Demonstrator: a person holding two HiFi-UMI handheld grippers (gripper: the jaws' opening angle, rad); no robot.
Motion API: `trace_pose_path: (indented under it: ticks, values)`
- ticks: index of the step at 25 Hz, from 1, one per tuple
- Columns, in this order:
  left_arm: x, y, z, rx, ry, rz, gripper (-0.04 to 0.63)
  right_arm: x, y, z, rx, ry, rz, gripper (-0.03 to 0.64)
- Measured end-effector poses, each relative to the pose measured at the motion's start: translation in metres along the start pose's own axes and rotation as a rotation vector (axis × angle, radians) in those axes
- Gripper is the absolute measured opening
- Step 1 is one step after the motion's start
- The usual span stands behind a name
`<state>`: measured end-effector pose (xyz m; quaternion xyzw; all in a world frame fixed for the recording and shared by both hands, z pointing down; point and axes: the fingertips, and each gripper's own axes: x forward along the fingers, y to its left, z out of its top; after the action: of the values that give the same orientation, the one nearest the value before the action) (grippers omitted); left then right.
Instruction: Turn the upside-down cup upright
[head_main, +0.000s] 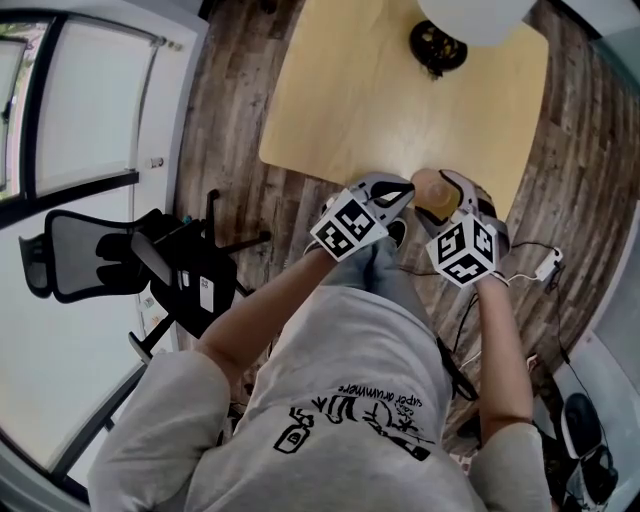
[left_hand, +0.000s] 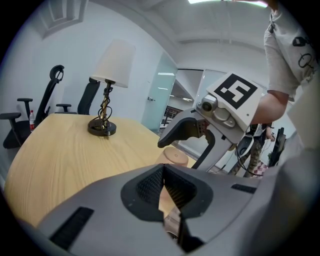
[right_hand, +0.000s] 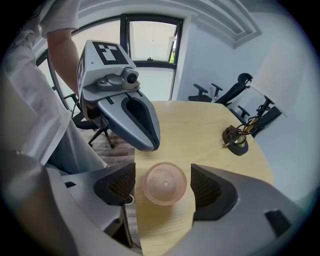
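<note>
Between the jaws of the right tool (right_hand: 164, 192) stands the cup (right_hand: 165, 183), base up and rim down on the tabletop (right_hand: 200, 125), close to the tabletop's near edge. The jaws are wide apart, with a gap on each side of the cup, so nothing is gripped. The step in hand looks like the grasp. The cup sits fairly well centred, a little nearer the left pad, so a small shift would let both pads meet the wall together. The wall appears to taper toward the base, so I would take the pads further down and hold mid-wall rather than at the narrow top, where they could slip off. The cup looks thin and pale, so a gentle squeeze should do. It should come clear of the tabletop before the wrist rolls, or the rim may catch and skid toward the edge. The left tool (left_hand: 165, 190) has its jaws pressed together on nothing, and its tip hangs just ahead and left of the cup; it should draw aside before the turn. The lamp (right_hand: 236, 136) is well beyond and no hindrance
</note>
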<state>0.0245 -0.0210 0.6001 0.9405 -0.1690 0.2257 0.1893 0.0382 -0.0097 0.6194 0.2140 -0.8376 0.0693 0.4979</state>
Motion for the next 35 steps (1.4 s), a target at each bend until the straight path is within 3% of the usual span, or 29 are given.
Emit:
trace_pose_path:
  ticks: [12, 22, 29, 35]
  values:
    - [0.002, 0.01, -0.012, -0.014, 0.02, 0.004, 0.009, 0.028, 0.003, -0.015, -0.02, 0.089, 0.079, 0.324]
    - [-0.006, 0.006, -0.018, -0.024, 0.019, 0.013, 0.009, 0.028, 0.001, -0.014, 0.001, 0.057, 0.053, 0.322]
    - [-0.013, -0.002, -0.014, -0.039, 0.004, 0.01, 0.009, 0.007, -0.007, -0.008, 0.127, -0.032, 0.016, 0.322]
    - [-0.027, -0.01, 0.0, -0.08, -0.036, -0.004, 0.009, -0.025, -0.02, -0.003, 0.353, -0.177, 0.0, 0.321]
